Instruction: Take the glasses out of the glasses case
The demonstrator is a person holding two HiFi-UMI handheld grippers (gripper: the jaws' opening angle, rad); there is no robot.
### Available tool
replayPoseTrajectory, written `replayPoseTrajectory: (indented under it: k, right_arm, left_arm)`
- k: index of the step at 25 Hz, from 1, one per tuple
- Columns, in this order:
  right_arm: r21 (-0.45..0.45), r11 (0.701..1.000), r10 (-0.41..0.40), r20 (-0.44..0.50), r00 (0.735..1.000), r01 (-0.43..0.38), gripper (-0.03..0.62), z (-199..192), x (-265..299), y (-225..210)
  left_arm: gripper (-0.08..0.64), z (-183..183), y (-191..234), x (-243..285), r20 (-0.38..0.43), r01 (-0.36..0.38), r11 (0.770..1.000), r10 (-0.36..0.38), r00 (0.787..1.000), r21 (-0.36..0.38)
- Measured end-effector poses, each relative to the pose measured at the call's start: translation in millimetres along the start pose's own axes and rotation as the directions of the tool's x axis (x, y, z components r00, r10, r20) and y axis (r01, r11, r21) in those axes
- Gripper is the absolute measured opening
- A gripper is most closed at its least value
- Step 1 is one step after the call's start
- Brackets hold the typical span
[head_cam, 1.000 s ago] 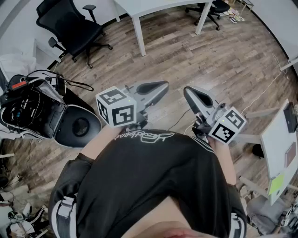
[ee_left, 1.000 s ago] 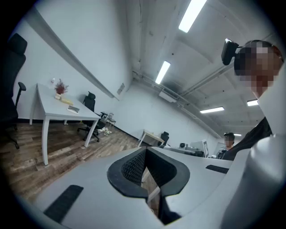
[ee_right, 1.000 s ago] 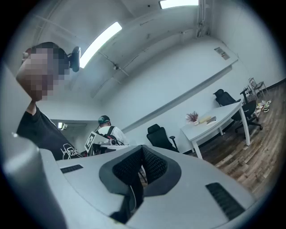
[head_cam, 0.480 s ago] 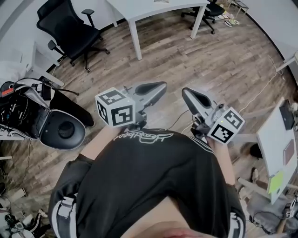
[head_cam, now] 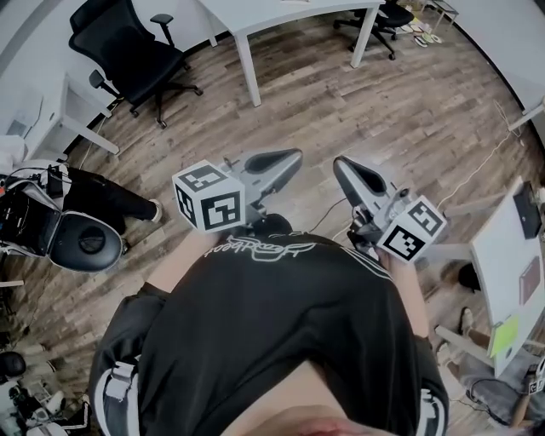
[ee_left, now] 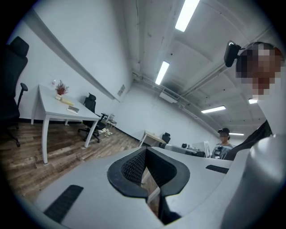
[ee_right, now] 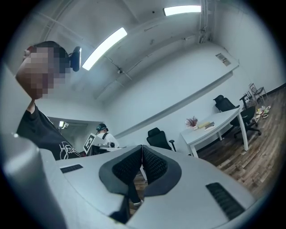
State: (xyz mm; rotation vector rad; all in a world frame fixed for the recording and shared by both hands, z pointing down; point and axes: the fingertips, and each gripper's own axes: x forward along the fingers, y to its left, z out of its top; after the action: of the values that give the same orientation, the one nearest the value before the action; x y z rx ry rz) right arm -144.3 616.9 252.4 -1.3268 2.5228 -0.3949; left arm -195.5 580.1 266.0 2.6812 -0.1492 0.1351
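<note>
left tongs (head_cam: 291, 157) pressed together, empty, right tongs (head_cam: 342, 167) just beside them, pressed together too, empty, both above wood floor (head_cam: 400, 102), black office chair (head_cam: 128, 47) well beyond left tongs

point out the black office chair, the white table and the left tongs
black office chair (head_cam: 146, 64), head view, on its seat
white table (head_cam: 272, 10), head view, on its top
left tongs (head_cam: 295, 157), head view, at the shut tips

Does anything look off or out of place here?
Only this: no glasses case or glasses show anywhere. The left gripper and right gripper are shut on nothing, held at the person's chest.
</note>
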Motion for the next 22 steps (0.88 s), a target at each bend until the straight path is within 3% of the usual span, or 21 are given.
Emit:
replayPoseTrajectory:
  k: [11,17,22]
  right_arm:
    - [0.065,0.998,-0.017,-0.012,1.0,0.018,0.009,-18.5,10.4,-43.6]
    - [0.073,0.996,-0.056,0.001,0.998,0.056,0.009,-28.3,12.7,-78.7]
    - [0.087,0.993,-0.083,-0.008,0.997,0.083,0.009,-18.3,36.1,-124.3]
  left_arm:
    - [0.006,-17.6,35.1,27.9,-0.065,-0.013,0.999,0.011,0.998,-0.032]
    - [0.006,-26.9,57.5,58.0,-0.098,0.028,0.999,-0.032,0.995,-0.044]
    - [0.006,-8.6,98.3,85.8,-0.107,0.046,0.996,-0.054,0.993,-0.079]
